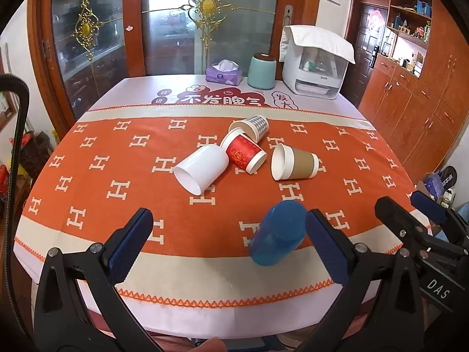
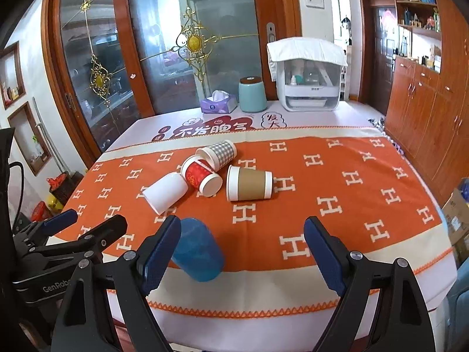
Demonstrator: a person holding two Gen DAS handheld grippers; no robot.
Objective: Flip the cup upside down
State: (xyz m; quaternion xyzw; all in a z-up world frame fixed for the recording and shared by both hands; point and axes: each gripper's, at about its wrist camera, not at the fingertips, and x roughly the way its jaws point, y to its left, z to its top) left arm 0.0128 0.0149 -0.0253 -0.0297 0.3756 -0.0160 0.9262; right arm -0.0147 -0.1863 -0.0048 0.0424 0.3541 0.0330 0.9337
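Blue translucent plastic cup (image 1: 277, 231) is seen lying tilted on its side near the front of the orange cloth (image 1: 117, 176), where the orange meets the cream band. In the left wrist view it is placed just inside the right finger of the left gripper (image 1: 231, 246), apparently touching that pad; contact cannot be confirmed. In the right wrist view the same cup (image 2: 198, 249) is set against the left finger of the right gripper (image 2: 246, 252), partly covered by it. Both grippers are held wide apart, nothing clamped. Each gripper is caught at the edge of the other's view, so they are side by side with the cup between them.

Open cloth is left to the right of the cup and in front of it up to the table edge (image 1: 205, 314). Farther back, four paper cups are lying on their sides in a cluster: white cup (image 1: 202, 168), red cup (image 1: 244, 152), checked cup (image 1: 252, 126), brown-sleeved cup (image 1: 294, 162). At the far edge a tissue box (image 1: 224, 72), a teal canister (image 1: 261, 70) and a white appliance (image 1: 316, 67) under a cloth are stood.

Which way the blue cup's mouth points is hard to make out.
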